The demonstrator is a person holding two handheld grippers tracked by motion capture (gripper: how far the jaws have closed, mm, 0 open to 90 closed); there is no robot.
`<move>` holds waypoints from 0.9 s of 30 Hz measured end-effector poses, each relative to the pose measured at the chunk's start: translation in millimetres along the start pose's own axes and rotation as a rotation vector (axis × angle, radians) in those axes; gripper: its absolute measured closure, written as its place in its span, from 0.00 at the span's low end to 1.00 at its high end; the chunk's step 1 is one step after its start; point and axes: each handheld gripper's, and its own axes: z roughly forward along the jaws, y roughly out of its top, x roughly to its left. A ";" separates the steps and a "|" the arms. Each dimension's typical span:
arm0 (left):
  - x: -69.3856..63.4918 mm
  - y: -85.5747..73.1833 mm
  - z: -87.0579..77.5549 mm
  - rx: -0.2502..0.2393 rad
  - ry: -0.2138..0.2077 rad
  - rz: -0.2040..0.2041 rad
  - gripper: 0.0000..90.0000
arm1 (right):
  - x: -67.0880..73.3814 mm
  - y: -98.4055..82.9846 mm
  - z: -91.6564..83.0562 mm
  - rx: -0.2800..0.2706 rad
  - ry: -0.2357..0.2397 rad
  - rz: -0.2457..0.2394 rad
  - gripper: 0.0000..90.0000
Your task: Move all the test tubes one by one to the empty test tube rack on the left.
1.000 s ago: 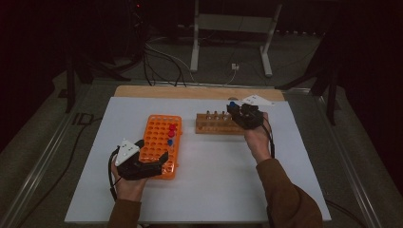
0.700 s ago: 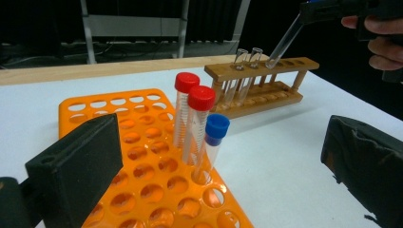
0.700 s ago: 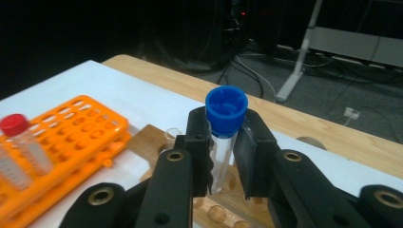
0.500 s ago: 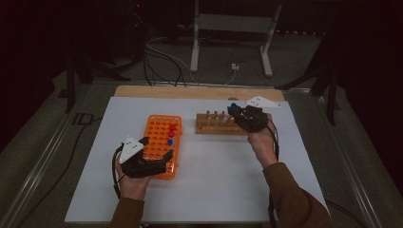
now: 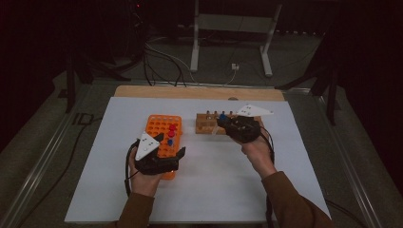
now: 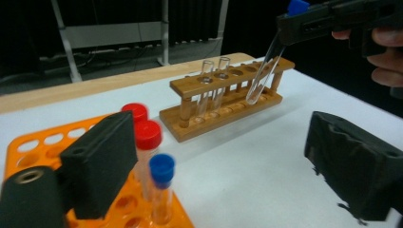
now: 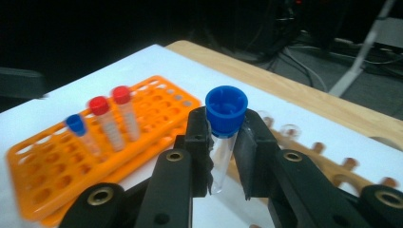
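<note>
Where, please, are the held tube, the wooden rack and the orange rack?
Held tube (image 7: 221, 156), right gripper view, on its clear body.
Wooden rack (image 6: 223, 84), left gripper view, on its top bar.
Orange rack (image 5: 159, 126), high view, on its far holes.

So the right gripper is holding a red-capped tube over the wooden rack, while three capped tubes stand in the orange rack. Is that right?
Not quite: the tube in the right gripper has a blue cap, as the right gripper view shows. The rest holds: it is over the wooden rack, and three capped tubes stand in the orange rack.
</note>
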 end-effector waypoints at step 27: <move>-30.4 -1.5 34.7 0.054 -0.021 0.124 0.68 | 65.0 -2.8 20.7 0.074 0.190 -0.052 0.85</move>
